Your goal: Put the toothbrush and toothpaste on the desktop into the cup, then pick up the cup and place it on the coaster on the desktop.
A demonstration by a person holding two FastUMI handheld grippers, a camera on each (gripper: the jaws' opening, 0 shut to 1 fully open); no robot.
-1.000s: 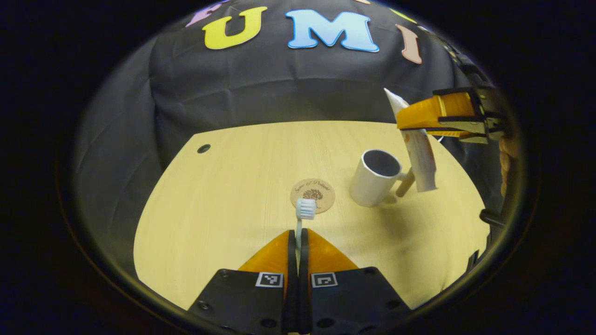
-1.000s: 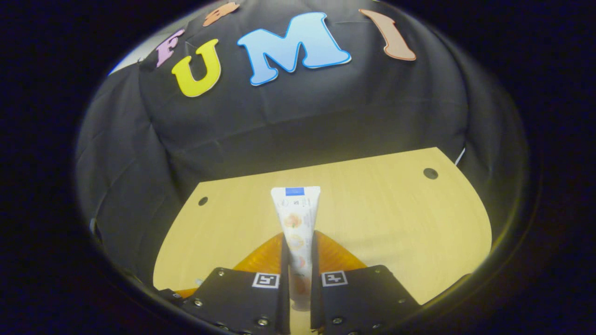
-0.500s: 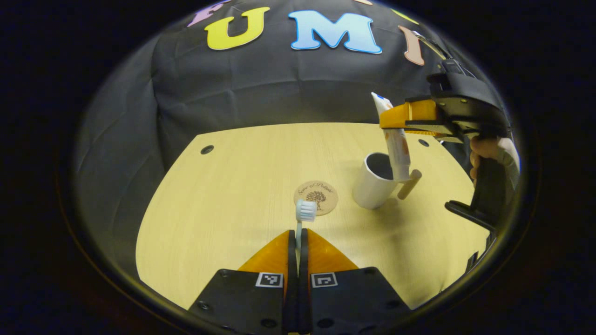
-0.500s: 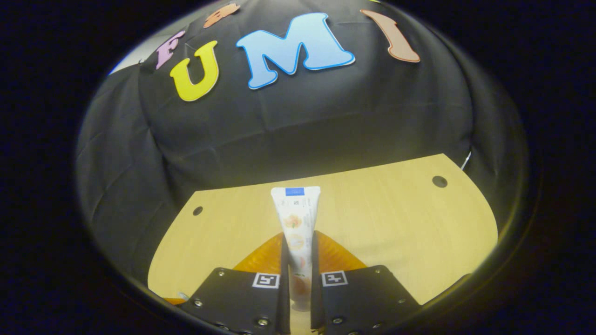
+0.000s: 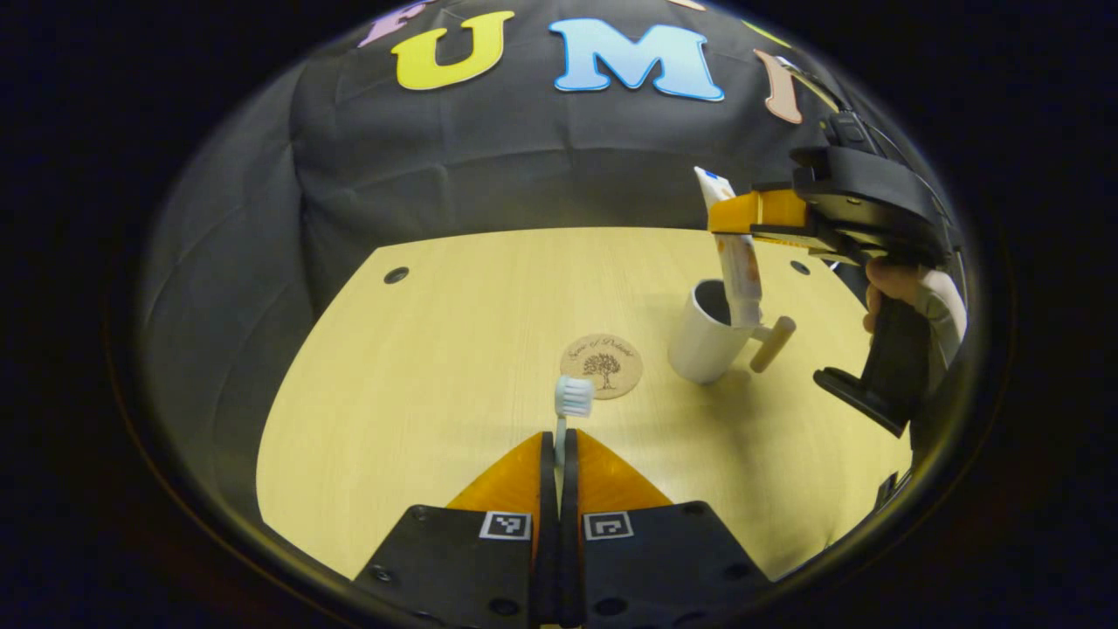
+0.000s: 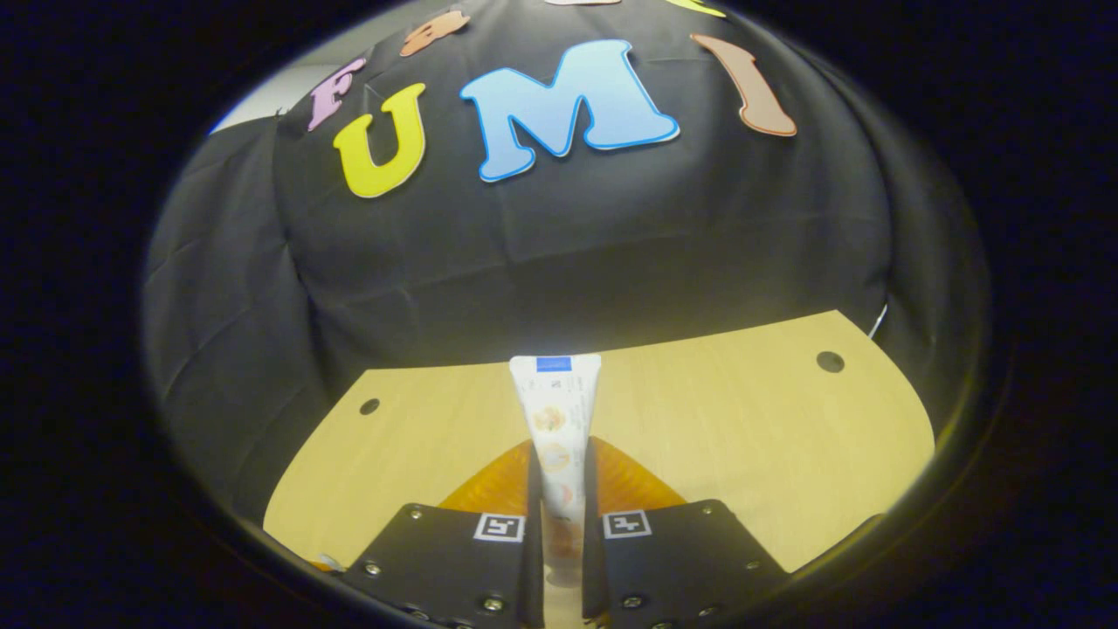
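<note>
The left gripper [image 5: 559,454] clamps a white-bristled toothbrush [image 5: 572,397], held above the pale wooden desktop [image 5: 419,367] just short of the round cork coaster [image 5: 601,366]; right of the coaster stands a white mug [image 5: 706,336] with a wooden handle; the right gripper [image 5: 725,214] pinches a toothpaste tube [image 5: 741,275] upright, its lower end dipping into the mug's mouth; a hand [image 5: 900,284] grips its black handle.

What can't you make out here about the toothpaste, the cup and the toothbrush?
- Toothpaste lower end, left gripper view: hidden by the cup rim, so its depth inside is unclear.
- Toothpaste cap end, right gripper view: cut off between the right gripper fingers.
- Toothbrush handle, left gripper view: hidden inside the left gripper.
</note>
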